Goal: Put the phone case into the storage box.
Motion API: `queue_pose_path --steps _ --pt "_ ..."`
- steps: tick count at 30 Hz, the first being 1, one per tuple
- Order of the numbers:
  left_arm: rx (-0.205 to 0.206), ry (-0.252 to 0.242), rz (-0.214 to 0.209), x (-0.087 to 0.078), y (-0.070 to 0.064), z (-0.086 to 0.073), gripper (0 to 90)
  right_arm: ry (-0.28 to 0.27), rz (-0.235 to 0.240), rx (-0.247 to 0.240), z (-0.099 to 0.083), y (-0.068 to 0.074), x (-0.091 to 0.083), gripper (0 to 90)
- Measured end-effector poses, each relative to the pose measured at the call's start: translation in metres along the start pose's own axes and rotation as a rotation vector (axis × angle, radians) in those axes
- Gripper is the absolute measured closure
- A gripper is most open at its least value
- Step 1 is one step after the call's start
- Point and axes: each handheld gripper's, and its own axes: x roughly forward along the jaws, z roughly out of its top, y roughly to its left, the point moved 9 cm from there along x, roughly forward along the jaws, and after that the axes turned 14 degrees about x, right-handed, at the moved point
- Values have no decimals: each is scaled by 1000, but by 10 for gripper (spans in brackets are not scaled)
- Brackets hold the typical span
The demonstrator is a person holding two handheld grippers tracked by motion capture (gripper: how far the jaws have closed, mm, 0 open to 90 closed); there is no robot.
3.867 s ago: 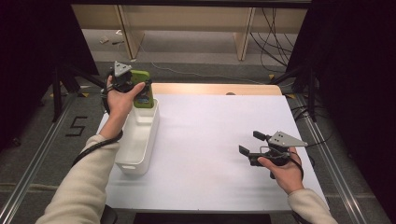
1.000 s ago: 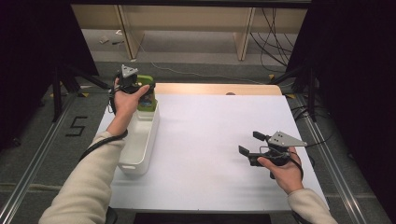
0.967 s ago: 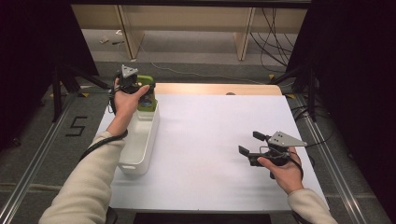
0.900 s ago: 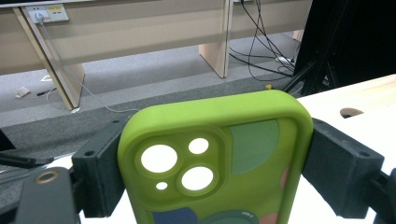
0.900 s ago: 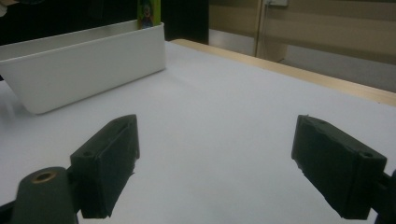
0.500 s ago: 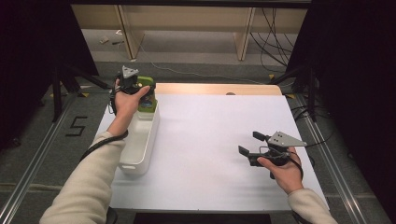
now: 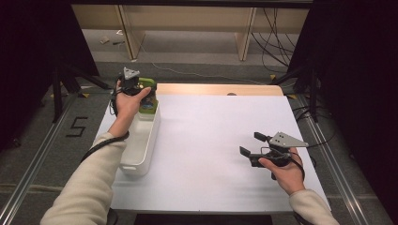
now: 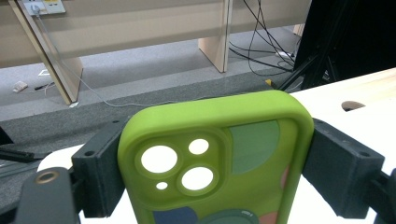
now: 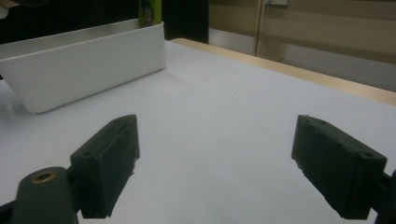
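Note:
A lime-green phone case (image 8: 219,158) with camera cut-outs and coloured patches is clamped between the two black jaws of my left gripper (image 8: 210,175). From above, that left gripper (image 7: 141,96) holds the green case (image 7: 148,102) upright over the far end of a long white bin (image 7: 141,140) at the table's left. My right gripper (image 7: 252,144) rests near the table's right front, open, its jaws wide apart with nothing between them. In the right gripper view the right gripper (image 9: 229,163) faces the white bin (image 9: 84,60), with the green case (image 9: 149,11) poking up behind it.
The white tabletop (image 7: 211,140) spreads between the bin and the right hand. A bare wooden strip (image 7: 220,90) with a small hole runs along the far edge. Beyond it are wooden furniture legs, cables on the floor and black stands.
The left hand and the green case have shifted slightly away, toward the bin's far end, since the oldest frame. The right gripper has stayed still.

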Motion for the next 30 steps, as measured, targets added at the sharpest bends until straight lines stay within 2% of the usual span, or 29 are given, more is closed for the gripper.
queue_pose_path --steps 30 --pt "1 26 -10 4 -5 -9 156 5 1 -1 -1 0 1 162"
